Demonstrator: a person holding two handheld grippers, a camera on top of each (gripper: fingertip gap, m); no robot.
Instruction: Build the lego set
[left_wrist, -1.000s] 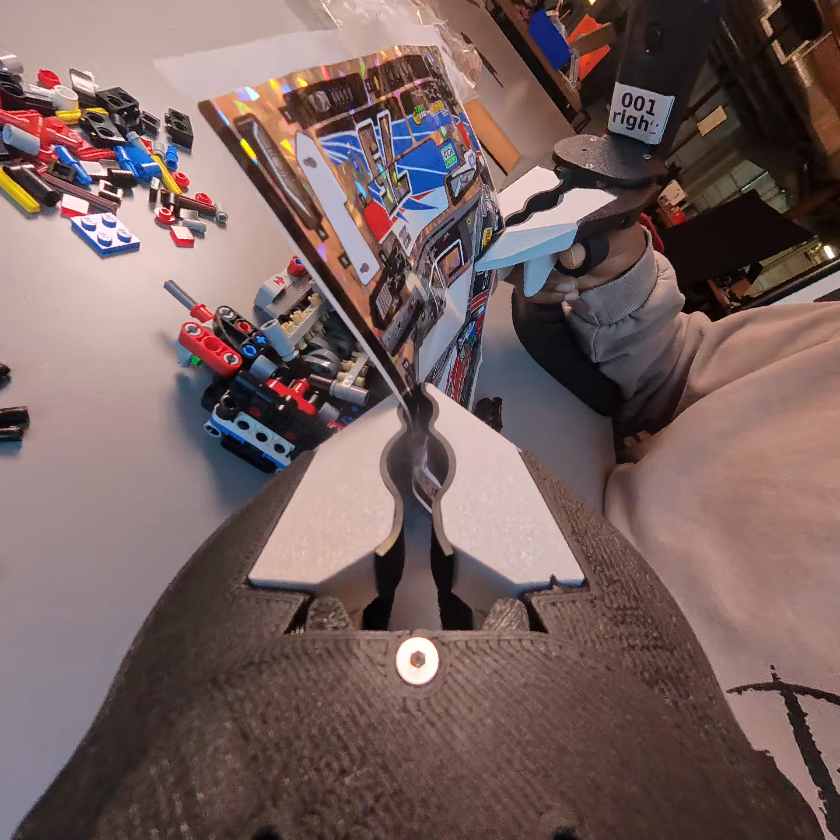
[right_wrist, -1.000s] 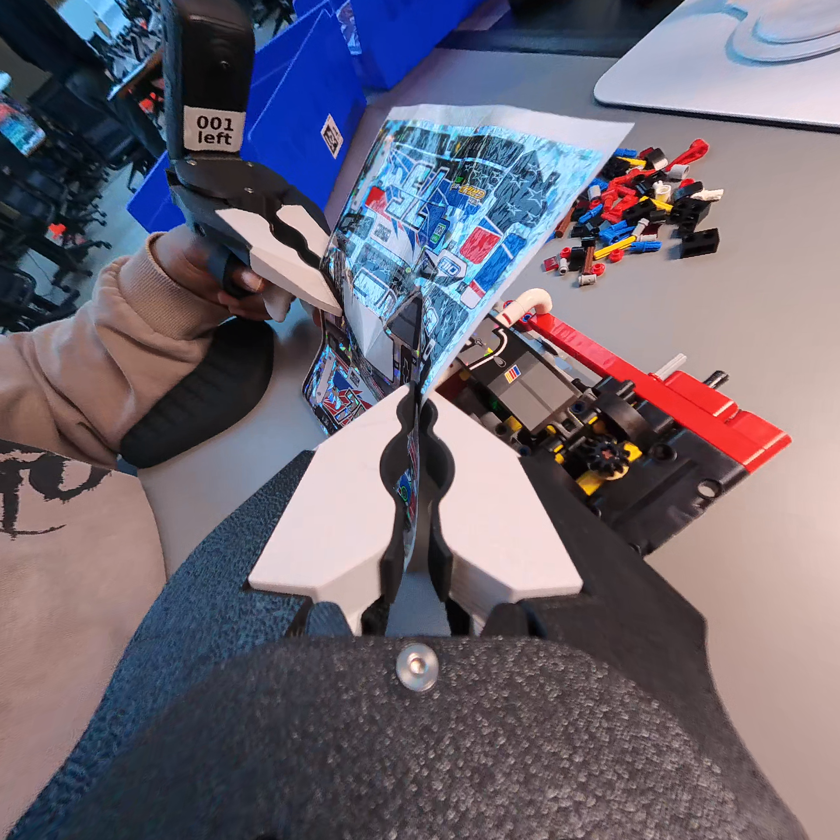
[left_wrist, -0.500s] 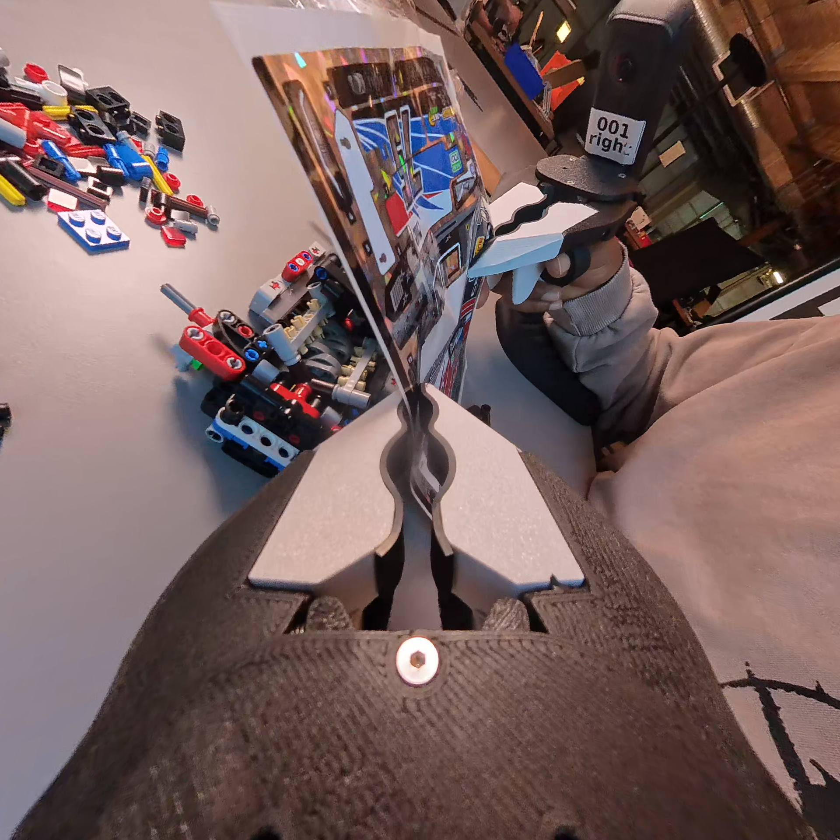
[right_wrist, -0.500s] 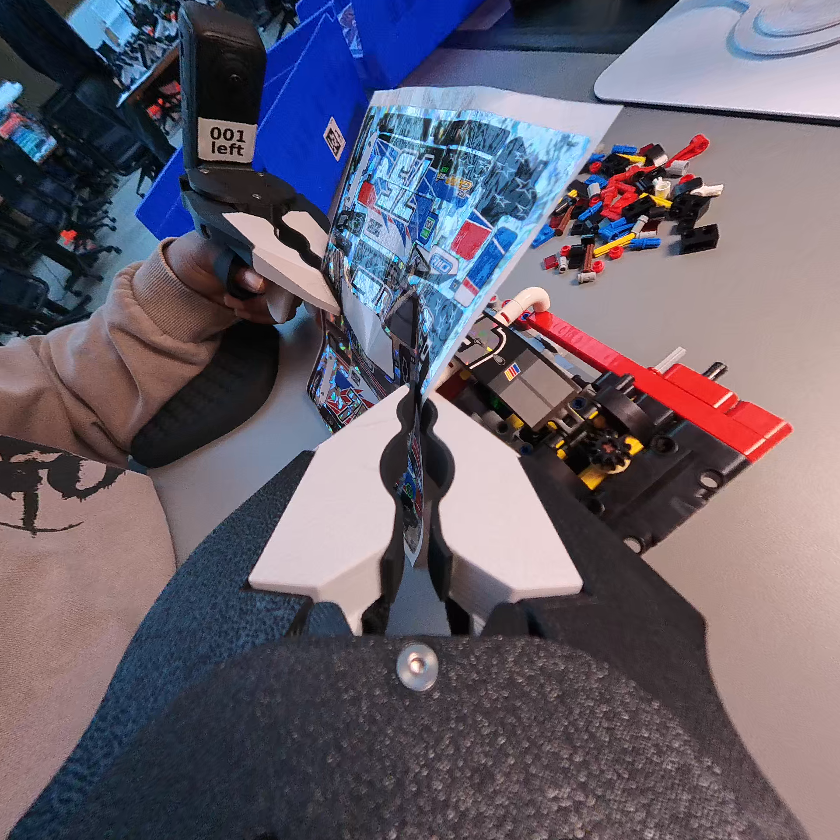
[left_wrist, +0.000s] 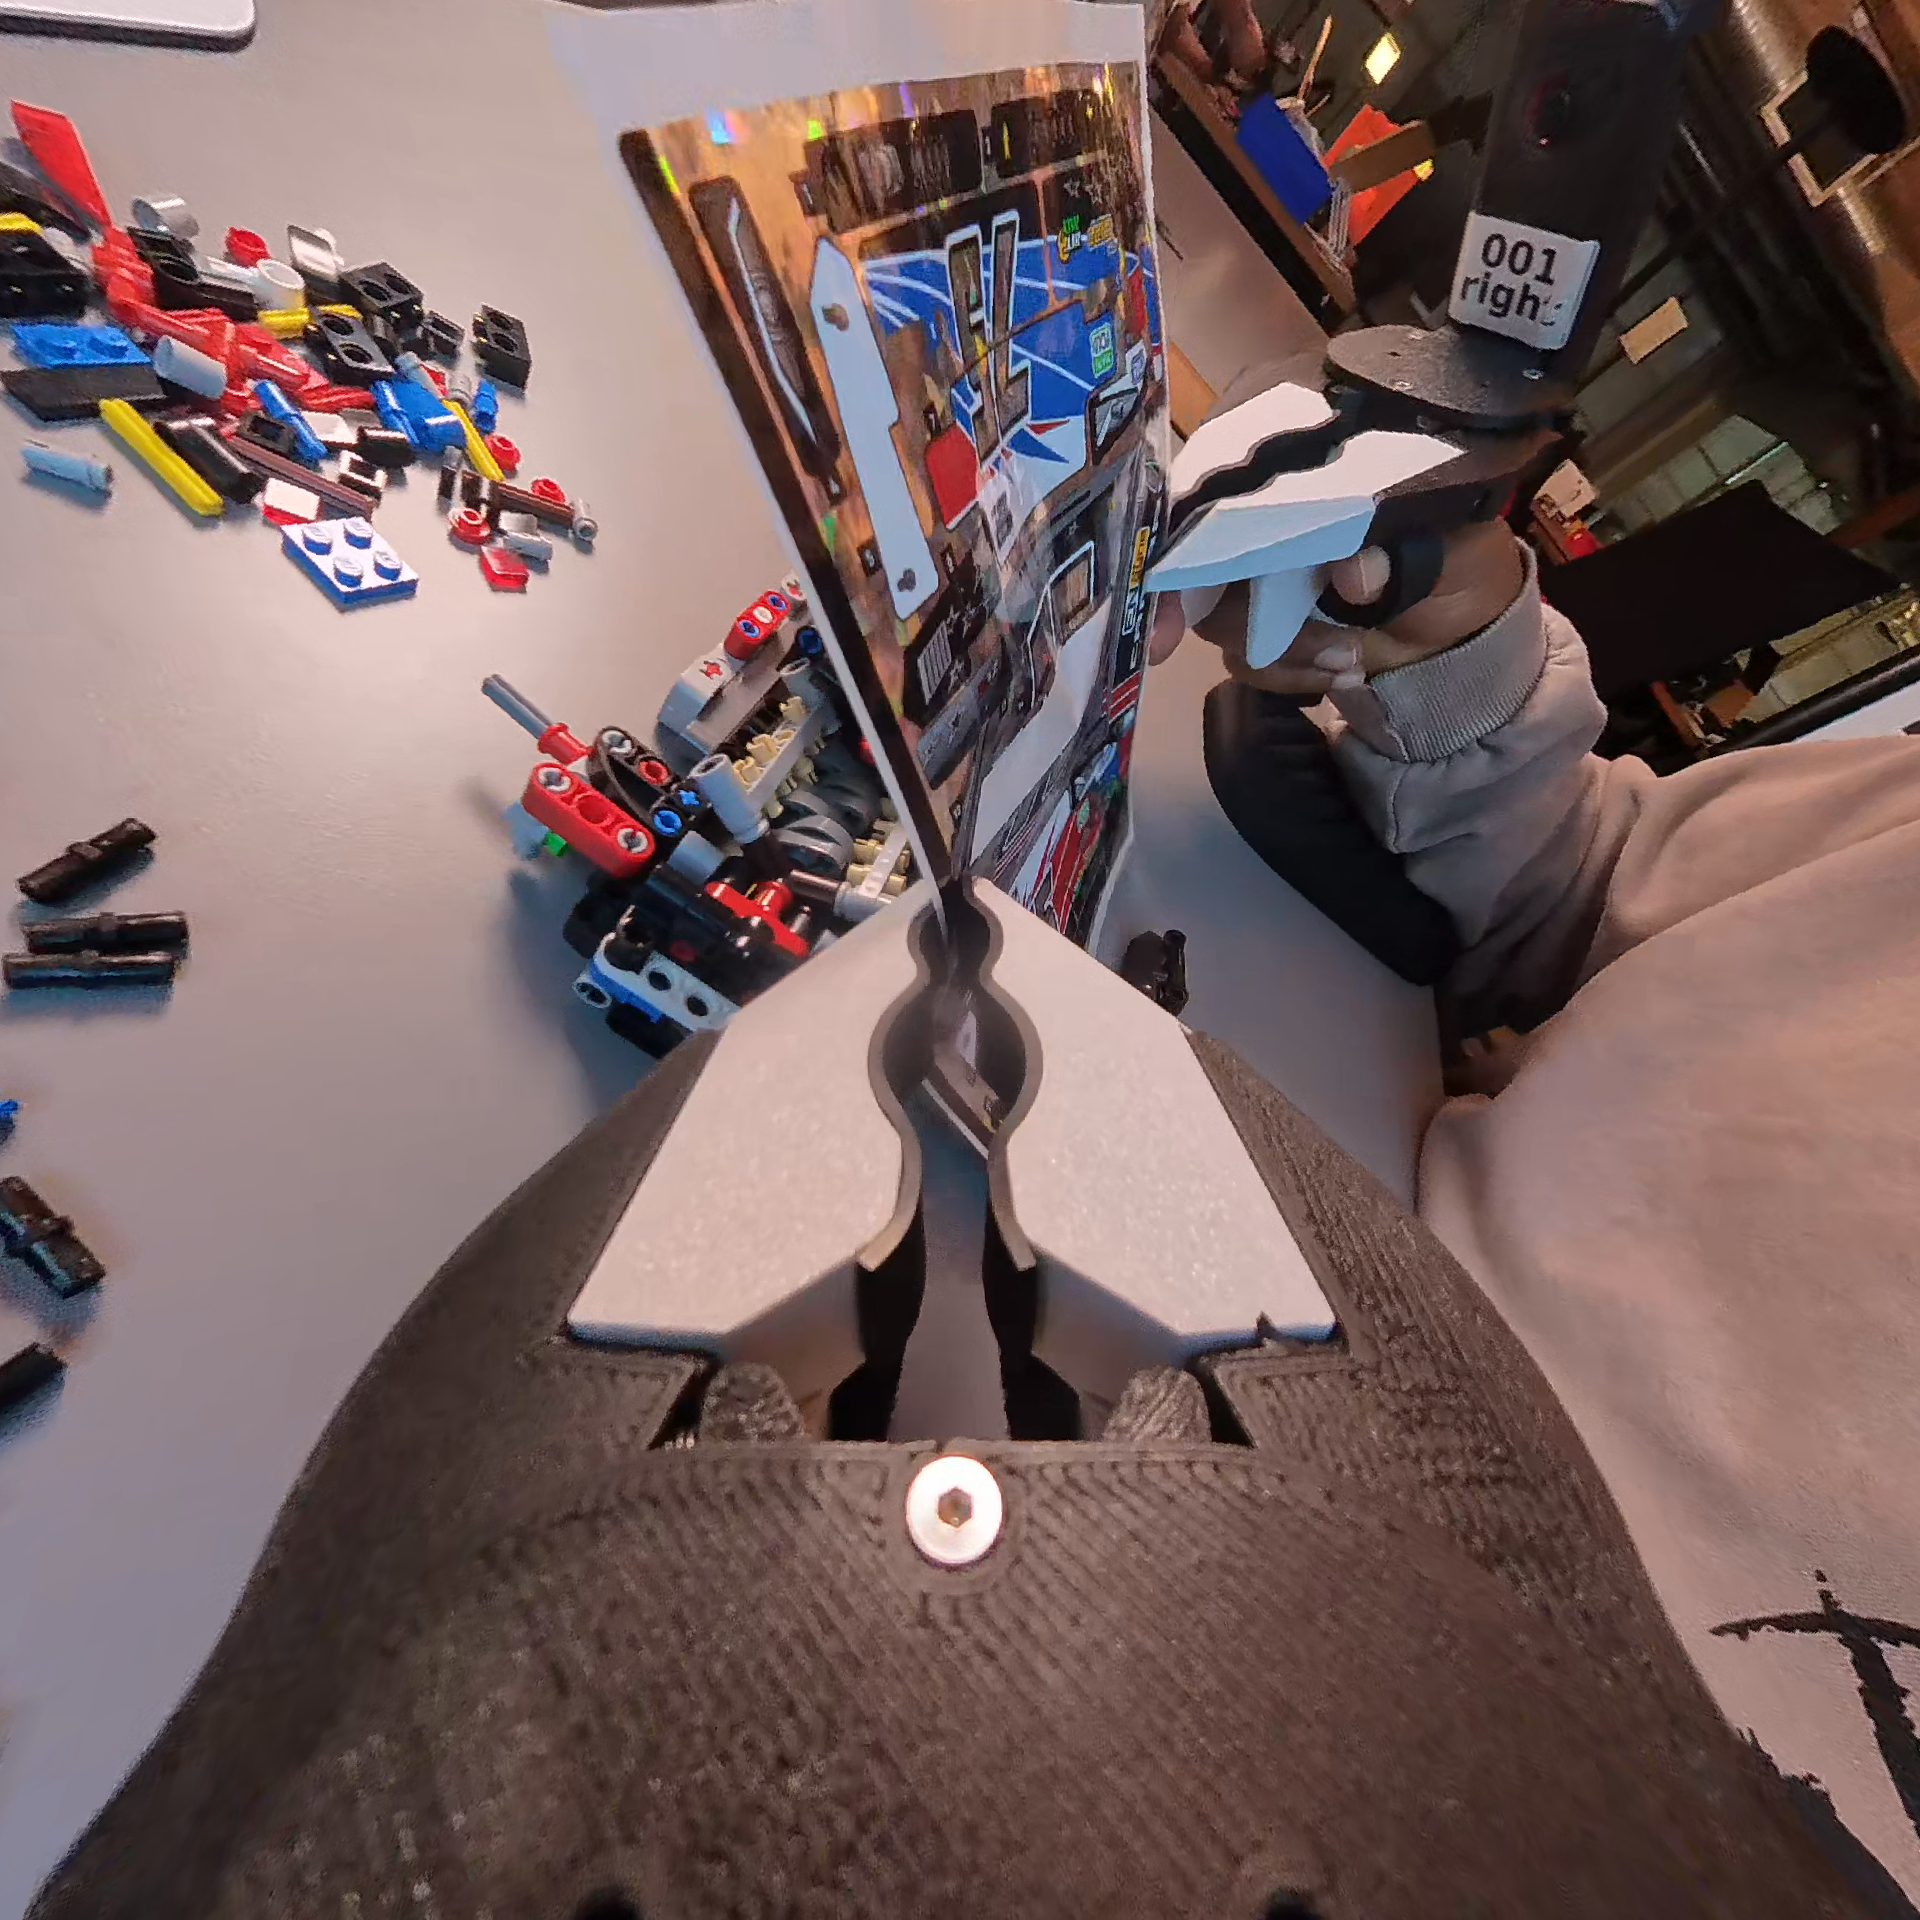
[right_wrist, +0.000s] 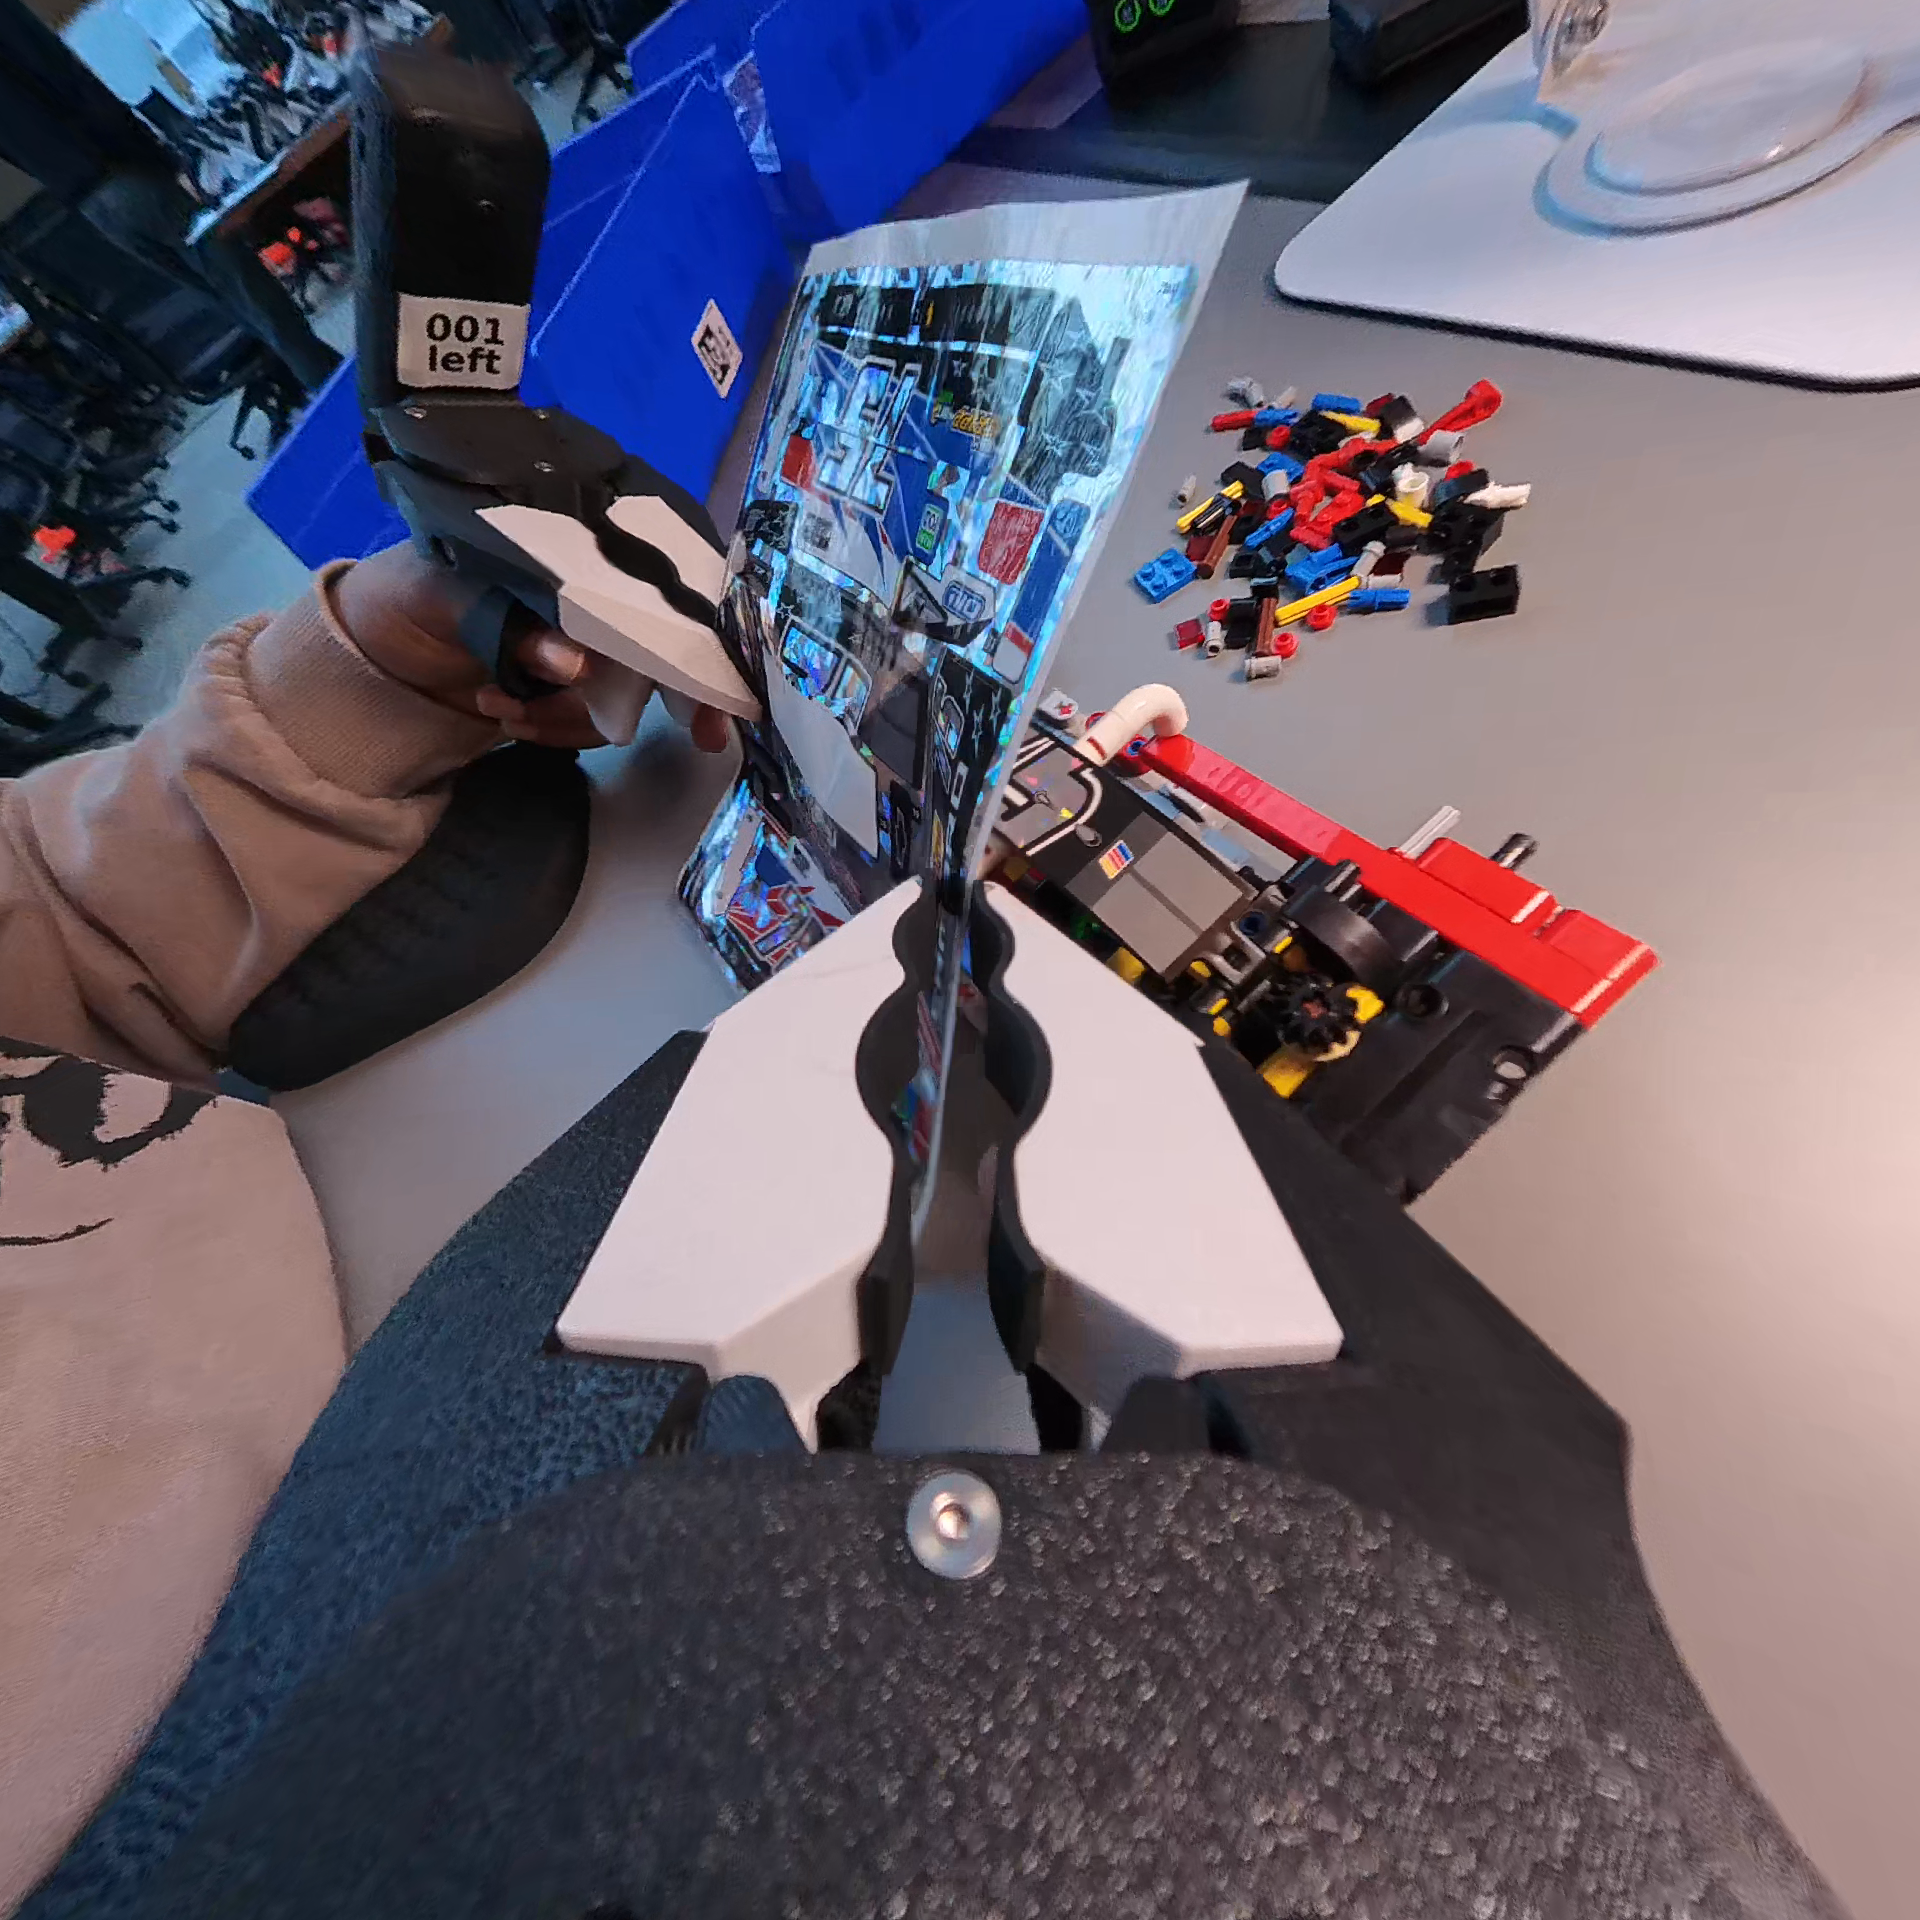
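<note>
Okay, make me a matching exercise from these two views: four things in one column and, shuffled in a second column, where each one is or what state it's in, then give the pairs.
Things
1. sticker sheet
2. half-built model
3. loose brick pile
4. blue bins

Places or states
A. scattered on the grey table, beyond the model
B. held up off the table, pinched by the left gripper and right gripper
C. off the table's far edge, behind the sheet
D. lying on the table just under the sheet

Pairs: 1-B, 2-D, 3-A, 4-C
</note>
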